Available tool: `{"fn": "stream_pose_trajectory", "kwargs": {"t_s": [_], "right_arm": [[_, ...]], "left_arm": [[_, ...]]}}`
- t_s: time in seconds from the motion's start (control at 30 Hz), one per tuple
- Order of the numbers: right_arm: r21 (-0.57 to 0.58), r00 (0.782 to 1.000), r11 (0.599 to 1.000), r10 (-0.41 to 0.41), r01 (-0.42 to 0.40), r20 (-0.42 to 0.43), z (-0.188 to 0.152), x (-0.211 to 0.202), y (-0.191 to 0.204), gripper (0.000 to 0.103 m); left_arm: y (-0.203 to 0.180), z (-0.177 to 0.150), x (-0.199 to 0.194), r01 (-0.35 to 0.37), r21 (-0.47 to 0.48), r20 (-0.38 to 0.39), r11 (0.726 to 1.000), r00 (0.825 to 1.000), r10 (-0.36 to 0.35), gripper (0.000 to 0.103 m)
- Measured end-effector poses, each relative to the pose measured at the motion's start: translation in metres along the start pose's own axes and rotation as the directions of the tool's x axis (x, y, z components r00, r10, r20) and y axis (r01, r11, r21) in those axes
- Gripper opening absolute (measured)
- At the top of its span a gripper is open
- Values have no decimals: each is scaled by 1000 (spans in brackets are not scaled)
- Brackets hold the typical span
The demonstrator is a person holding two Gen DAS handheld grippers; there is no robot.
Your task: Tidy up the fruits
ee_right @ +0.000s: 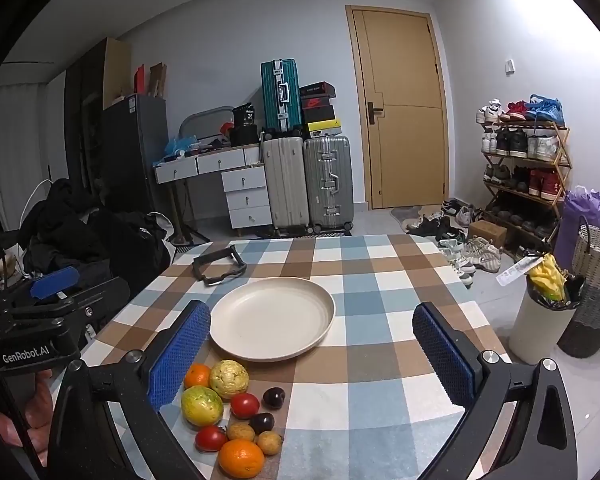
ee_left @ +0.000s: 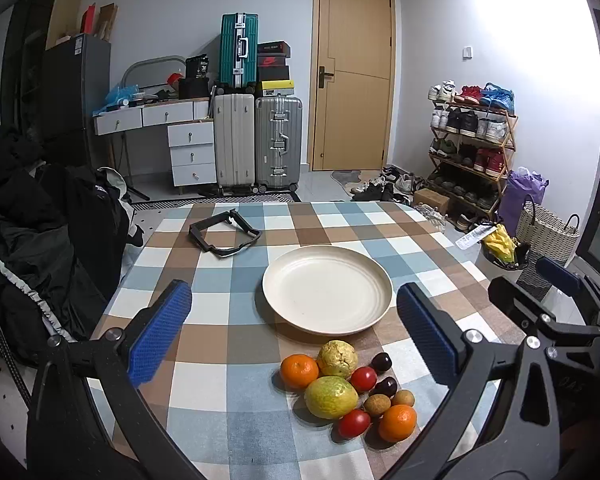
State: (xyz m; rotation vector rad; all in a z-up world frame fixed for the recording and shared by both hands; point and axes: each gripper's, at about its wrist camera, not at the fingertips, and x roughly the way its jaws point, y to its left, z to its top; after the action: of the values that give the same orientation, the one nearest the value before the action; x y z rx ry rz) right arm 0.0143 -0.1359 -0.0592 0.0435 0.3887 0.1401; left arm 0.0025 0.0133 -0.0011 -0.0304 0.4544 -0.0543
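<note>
Fruits (ee_left: 346,390) cluster low and centre-right in the left wrist view, just below the cream plate (ee_left: 327,294), while left gripper (ee_left: 294,336) and right gripper (ee_right: 312,356) gape wide, holding nothing.

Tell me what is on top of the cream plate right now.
Nothing lies on the cream plate; its whole inner surface shows bare in both views. The fruits sit in a cluster on the checked tablecloth in front of it. What is under the plate is covered.

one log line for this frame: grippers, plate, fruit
left gripper: open, empty | right gripper: open, empty | plate: empty | fruit pile: on tablecloth, near side of plate, untouched
</note>
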Motion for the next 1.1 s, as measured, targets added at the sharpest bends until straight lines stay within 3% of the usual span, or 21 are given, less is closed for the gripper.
{"fn": "stream_pose_trajectory", "kwargs": {"t_s": [1.1], "right_arm": [[-4,1000,1000,13,-13,20,-1,-7,5,103]], "left_arm": [[2,-15,9,2,-24,-2,1000,1000,-2,102]]}}
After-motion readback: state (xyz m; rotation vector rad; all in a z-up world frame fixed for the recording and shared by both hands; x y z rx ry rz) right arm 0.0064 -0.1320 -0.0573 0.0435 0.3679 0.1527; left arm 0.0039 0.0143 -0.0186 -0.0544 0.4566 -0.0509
